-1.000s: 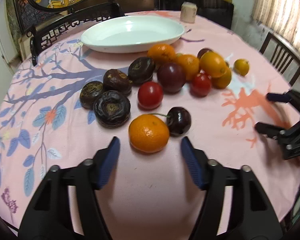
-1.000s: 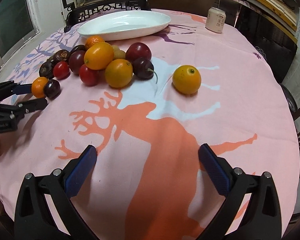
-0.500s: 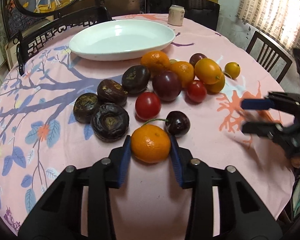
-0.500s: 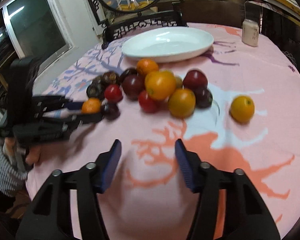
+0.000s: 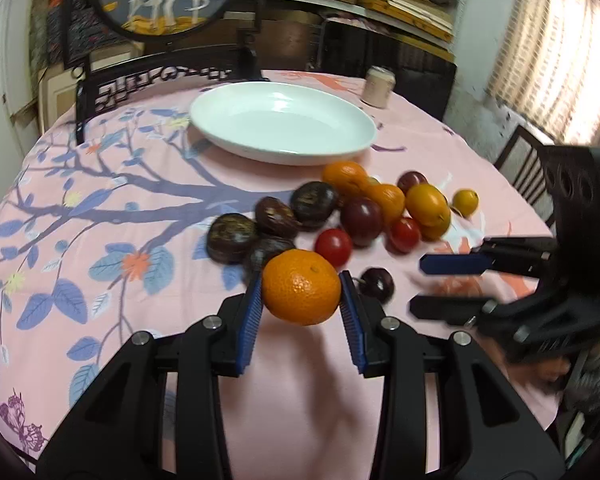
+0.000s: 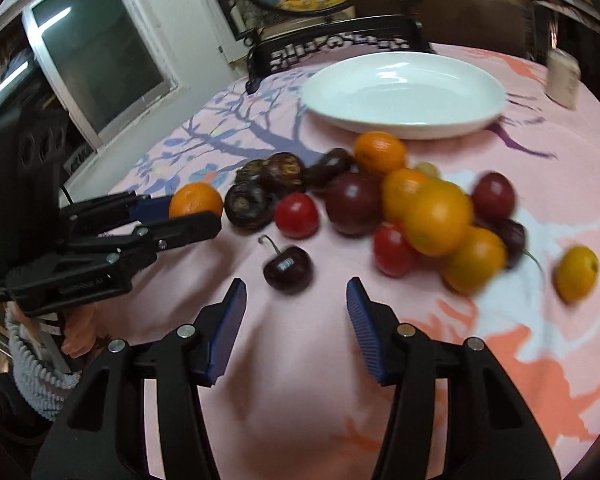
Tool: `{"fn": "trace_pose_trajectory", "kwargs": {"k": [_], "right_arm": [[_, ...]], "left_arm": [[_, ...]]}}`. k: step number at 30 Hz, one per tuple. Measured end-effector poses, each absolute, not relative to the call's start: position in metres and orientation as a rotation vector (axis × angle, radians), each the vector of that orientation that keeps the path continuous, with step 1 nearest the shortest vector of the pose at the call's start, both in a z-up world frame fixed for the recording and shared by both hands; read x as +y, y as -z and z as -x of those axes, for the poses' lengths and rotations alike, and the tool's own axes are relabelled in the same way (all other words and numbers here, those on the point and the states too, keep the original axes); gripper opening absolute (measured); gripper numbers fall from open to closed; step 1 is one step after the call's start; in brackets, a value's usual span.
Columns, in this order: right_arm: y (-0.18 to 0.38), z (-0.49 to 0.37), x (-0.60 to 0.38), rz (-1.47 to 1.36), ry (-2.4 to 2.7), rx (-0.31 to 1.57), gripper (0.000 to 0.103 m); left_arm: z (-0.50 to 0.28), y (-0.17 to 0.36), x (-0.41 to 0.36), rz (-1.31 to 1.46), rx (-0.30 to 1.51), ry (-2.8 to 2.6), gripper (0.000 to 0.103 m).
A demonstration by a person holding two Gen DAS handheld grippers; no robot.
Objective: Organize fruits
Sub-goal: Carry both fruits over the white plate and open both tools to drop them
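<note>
The left hand-held gripper (image 5: pixel 301 295) has its blue pads pressed on either side of a mandarin (image 5: pixel 301 287), which looks lifted clear of the pink tabletop (image 5: pixel 100 152). From that gripper the white plate (image 5: pixel 283 124) lies at about twelve o'clock, past the dark passion fruits (image 5: pixel 274 216) and the rest of the fruit pile, so I judge the coming move to be a straight carry forward over the heap; the plate's long axis runs crosswise to that path, giving a broad target. The left side is plainly the one placed to deliver, since it already has the fruit. The right hand-held gripper (image 6: pixel 296 308) holds nothing, its jaws spread wide, and a stemmed cherry (image 6: pixel 287 268) sits on the cloth just ahead of the gap, at roughly twelve o'clock, with its stem pointing away toward eleven. Beyond it, at one to two o'clock, the cluster of oranges (image 6: pixel 438 218), plums and red tomatoes (image 6: pixel 297 215) lies blurred, and a lone small orange (image 6: pixel 577 272) rests apart at three o'clock. A can (image 5: pixel 377 87) stands beyond the plate.
</note>
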State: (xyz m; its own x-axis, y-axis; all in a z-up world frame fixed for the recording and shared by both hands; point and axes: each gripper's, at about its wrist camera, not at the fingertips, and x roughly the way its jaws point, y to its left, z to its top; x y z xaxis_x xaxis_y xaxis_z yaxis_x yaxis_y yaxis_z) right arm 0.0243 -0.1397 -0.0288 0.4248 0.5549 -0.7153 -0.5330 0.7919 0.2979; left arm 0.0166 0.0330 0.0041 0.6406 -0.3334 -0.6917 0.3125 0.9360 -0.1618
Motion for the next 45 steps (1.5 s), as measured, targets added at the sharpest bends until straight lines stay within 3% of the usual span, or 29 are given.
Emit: {"fn": "trace_pose_trajectory", "kwargs": {"k": [3,4,5,11,18,24,26,34,36,37,38,45], "right_arm": [[0.035,-0.034,-0.125,-0.001,-0.666,0.916,0.051],[0.037,-0.037,-0.122,0.001,-0.675,0.922,0.037],[0.039,-0.039,-0.118,0.015,-0.686,0.939,0.035],[0.031,-0.031,-0.12,0.047,-0.693,0.894,0.032],[-0.039,-0.088,-0.144,0.011,-0.497,0.684,0.032],[-0.013,-0.156,-0.147,-0.064,-0.403,0.713,0.033],[-0.006,-0.163,-0.152,-0.073,-0.384,0.711,0.053],[-0.02,-0.139,-0.181,-0.11,-0.385,0.607,0.06],[-0.024,-0.132,-0.187,-0.129,-0.362,0.588,0.078],[-0.025,-0.125,-0.194,-0.141,-0.338,0.571,0.096],[-0.026,-0.118,-0.199,-0.15,-0.326,0.55,0.101],[-0.026,-0.068,-0.215,-0.102,-0.264,0.467,0.101]], "left_arm": [[-0.02,-0.002,0.038,0.046,0.808,0.357,0.038],[-0.021,-0.002,0.039,0.045,0.811,0.356,0.038],[-0.021,-0.001,0.039,0.044,0.814,0.355,0.038],[-0.035,0.0,0.036,0.06,0.869,0.378,0.038],[-0.111,-0.052,0.025,0.03,0.824,0.317,0.038],[-0.181,-0.028,0.002,0.049,0.869,0.246,0.042],[-0.184,-0.023,0.001,0.056,0.862,0.244,0.063],[-0.164,-0.03,0.017,0.015,0.795,0.228,0.071],[-0.158,-0.031,0.024,0.019,0.784,0.207,0.073],[-0.154,-0.031,0.027,0.022,0.783,0.199,0.073],[-0.15,-0.03,0.031,0.025,0.783,0.191,0.073],[-0.104,-0.017,0.053,0.062,0.797,0.15,0.084]]}}
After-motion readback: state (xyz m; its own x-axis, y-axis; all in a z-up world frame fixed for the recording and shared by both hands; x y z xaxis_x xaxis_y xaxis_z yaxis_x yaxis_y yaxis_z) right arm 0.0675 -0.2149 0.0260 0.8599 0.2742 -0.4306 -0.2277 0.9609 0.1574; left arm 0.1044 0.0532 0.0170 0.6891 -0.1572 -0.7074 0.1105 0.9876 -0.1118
